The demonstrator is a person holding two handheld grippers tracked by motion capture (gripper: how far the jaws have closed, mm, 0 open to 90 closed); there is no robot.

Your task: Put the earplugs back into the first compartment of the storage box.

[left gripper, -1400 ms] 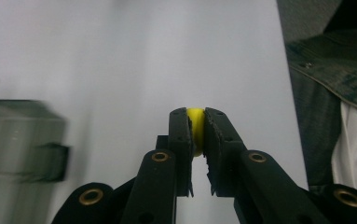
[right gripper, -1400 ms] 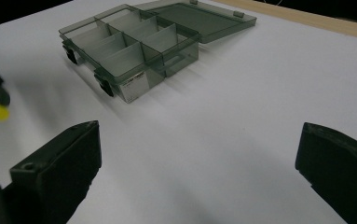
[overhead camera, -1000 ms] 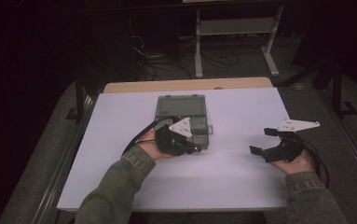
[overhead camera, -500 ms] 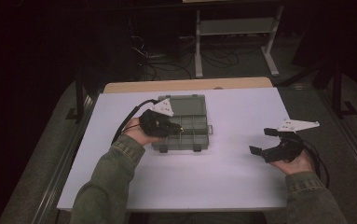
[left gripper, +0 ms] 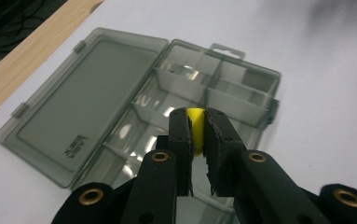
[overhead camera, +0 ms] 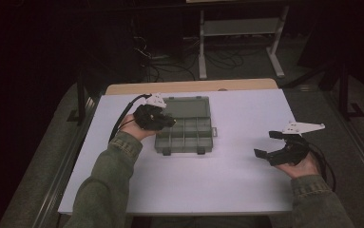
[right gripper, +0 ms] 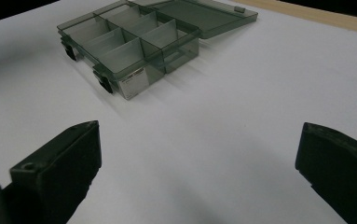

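Two tongs show: the left tongs (left gripper: 197, 128) clamp a yellow piece (left gripper: 195, 122) above the open box (overhead camera: 184, 124) on the worktop (overhead camera: 246, 185); the right tongs (overhead camera: 271, 143) stand apart, well aside.

Dim room, far side almost black. Worktop (overhead camera: 227, 190) covered by a white sheet; a strip of pale wood (overhead camera: 189, 87) shows bare along its far edge. Grey floor (overhead camera: 322, 102) around it, darker toward the back. Metal rail (overhead camera: 63, 166) runs along the worktop's left side, another rail (overhead camera: 360, 142) along the right. Beyond the worktop, a light grey frame (overhead camera: 239, 33) with two legs and a low shelf stands on the floor. Tangled black cables (overhead camera: 170, 64) lie on the floor left of the frame. Dark upright stand (overhead camera: 343, 90) at far right. Light falls mostly on the worktop.
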